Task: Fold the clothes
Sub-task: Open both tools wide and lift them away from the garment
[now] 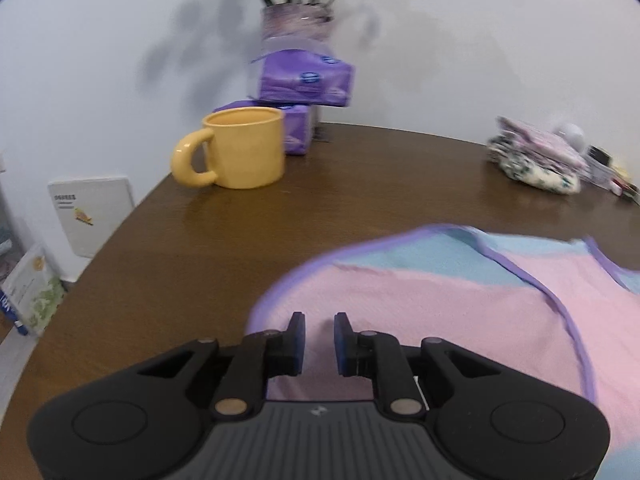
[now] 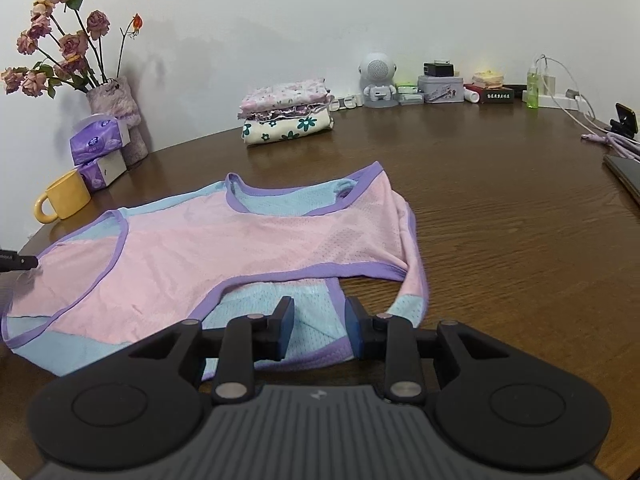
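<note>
Right gripper (image 2: pixel 318 326) jaws apart, holding nothing, over near hem of pink-blue vest (image 2: pixel 240 240) spread flat on brown table (image 2: pixel 520 240). Left gripper (image 1: pixel 319 334) also parted, empty, above vest's left edge. Yellow mug (image 1: pixel 240 148), folded stack (image 2: pixel 286 116) behind.

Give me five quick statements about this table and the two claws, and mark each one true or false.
1. The pink and blue garment lies spread on the wooden table. True.
2. The left claw is clamped shut on the garment. False: its jaws stand apart above the pink fabric.
3. The yellow mug stands upright near the purple tissue packs. True.
4. The folded clothes stack sits on top of the garment. False: it rests on the table farther back, apart from it.
5. The right claw is open, with the garment's blue panel between its fingers. True.
</note>
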Demonstrator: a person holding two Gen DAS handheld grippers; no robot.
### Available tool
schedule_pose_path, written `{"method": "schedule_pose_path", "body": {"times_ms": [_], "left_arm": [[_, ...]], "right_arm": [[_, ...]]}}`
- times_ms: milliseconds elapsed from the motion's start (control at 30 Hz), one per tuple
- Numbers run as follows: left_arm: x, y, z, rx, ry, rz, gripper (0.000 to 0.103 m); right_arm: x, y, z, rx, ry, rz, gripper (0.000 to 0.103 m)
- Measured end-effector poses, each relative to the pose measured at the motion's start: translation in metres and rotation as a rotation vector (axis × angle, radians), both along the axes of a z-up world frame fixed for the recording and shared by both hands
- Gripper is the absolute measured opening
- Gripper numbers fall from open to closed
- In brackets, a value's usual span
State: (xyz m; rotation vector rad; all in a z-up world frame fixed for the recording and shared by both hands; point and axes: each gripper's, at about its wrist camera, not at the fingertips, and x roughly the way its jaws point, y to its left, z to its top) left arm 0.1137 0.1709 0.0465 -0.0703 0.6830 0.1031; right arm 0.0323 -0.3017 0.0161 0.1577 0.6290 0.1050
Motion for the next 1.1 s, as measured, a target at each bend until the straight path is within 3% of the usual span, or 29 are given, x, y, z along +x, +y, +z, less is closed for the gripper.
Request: {"method": "schedule_pose_path", "body": {"times_ms": [233,500,600,667,700,867,933,1100], "left_arm": [[-0.039,-0.038,-0.003,0.012,0.015,-0.137,0.015],[-0.045,-0.042,-0.01,0.022,0.02,-0.136,0.017],[-0.049,-0.043,-0.007,0.007,0.007,-0.131,0.027],[-0.058,-0.049,-0.003,0.002,-0.025,-0.144,0.042],[-0.063,-0.052,-0.001,0.0,-0.04,-0.151,0.045],[-0.086,-0.066,0.009,-0.011,-0.119,-0.185,0.08],[-0.096,-0.071,0.013,-0.015,-0.151,-0.199,0.086],[-0.115,-0.087,0.009,-0.08,-0.17,-0.223,0.094]], "right_arm": [[-0.002,0.012,-0.001,0.007,-0.004,0.043,0.028],[-0.001,0.011,-0.009,0.017,0.017,0.018,0.028],[-0.004,0.01,-0.008,0.038,0.008,0.013,0.028],[-0.011,0.013,-0.003,0.04,-0.015,0.025,0.029],[-0.014,0.015,-0.001,0.032,-0.027,0.031,0.033],[-0.031,0.028,0.007,0.015,-0.065,0.044,0.057],[-0.036,0.033,0.007,0.024,-0.073,0.056,0.075],[-0.048,0.05,0.008,0.023,-0.092,0.099,0.103]]}}
